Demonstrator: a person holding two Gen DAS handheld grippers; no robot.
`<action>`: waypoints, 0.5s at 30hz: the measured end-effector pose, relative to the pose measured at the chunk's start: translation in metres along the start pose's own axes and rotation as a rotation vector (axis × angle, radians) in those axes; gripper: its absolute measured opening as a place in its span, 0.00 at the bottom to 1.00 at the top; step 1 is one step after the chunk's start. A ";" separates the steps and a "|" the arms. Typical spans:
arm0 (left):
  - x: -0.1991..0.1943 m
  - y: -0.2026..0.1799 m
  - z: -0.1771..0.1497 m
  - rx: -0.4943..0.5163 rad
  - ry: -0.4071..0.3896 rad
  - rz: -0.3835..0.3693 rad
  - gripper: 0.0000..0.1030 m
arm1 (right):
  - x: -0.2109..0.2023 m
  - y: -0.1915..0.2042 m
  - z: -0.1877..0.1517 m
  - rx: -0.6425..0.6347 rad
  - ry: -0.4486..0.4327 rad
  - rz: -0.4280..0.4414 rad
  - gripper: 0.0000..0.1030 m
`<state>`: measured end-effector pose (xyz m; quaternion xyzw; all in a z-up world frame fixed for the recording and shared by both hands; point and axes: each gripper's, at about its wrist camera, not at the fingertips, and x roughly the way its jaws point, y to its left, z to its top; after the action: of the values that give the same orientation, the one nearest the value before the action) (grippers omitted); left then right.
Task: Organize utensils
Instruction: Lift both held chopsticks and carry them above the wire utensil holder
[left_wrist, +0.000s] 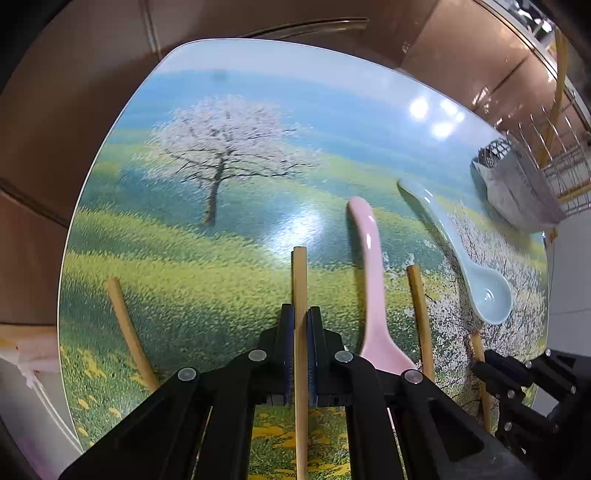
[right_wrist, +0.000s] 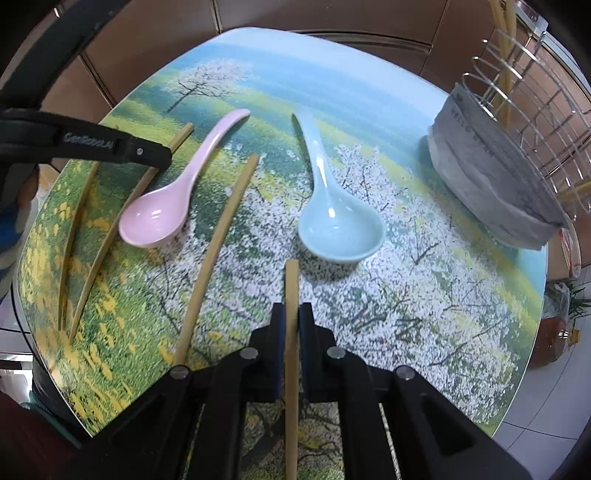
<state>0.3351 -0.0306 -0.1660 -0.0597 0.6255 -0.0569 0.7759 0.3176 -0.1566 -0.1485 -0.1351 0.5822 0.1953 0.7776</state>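
Note:
My left gripper (left_wrist: 300, 312) is shut on a bamboo chopstick (left_wrist: 299, 273) that runs straight out between its pads. My right gripper (right_wrist: 291, 308) is shut on another chopstick (right_wrist: 291, 284). A pink ceramic spoon (left_wrist: 371, 288) (right_wrist: 162, 214) and a pale blue spoon (left_wrist: 465, 254) (right_wrist: 332, 218) lie on the landscape-printed table (left_wrist: 221, 110) (right_wrist: 443, 295). One loose chopstick (left_wrist: 421, 317) (right_wrist: 218, 251) lies between the spoons, and another (left_wrist: 129, 332) (right_wrist: 79, 236) lies at the far left. The right gripper (left_wrist: 480, 363) shows at the left wrist view's lower right. The left gripper (right_wrist: 166, 157) reaches in from the left of the right wrist view.
A grey fabric pouch (left_wrist: 517, 184) (right_wrist: 491, 177) stands at the table's right edge against a metal wire rack (left_wrist: 561, 158) (right_wrist: 535, 92). Brown cabinet panels (right_wrist: 332, 18) stand behind the table. Tiled floor (right_wrist: 546, 406) and bags show past the right edge.

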 end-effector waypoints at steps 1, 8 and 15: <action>-0.002 0.003 -0.002 -0.009 -0.005 -0.005 0.06 | -0.004 0.000 -0.003 0.003 -0.012 0.004 0.06; -0.033 0.018 -0.017 -0.029 -0.094 -0.032 0.06 | -0.040 -0.005 -0.027 0.017 -0.141 0.038 0.06; -0.073 0.017 -0.034 -0.018 -0.197 -0.038 0.06 | -0.080 -0.006 -0.055 0.053 -0.271 0.049 0.06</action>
<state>0.2870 -0.0031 -0.1057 -0.0838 0.5454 -0.0596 0.8319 0.2534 -0.1981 -0.0873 -0.0724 0.4798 0.2152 0.8475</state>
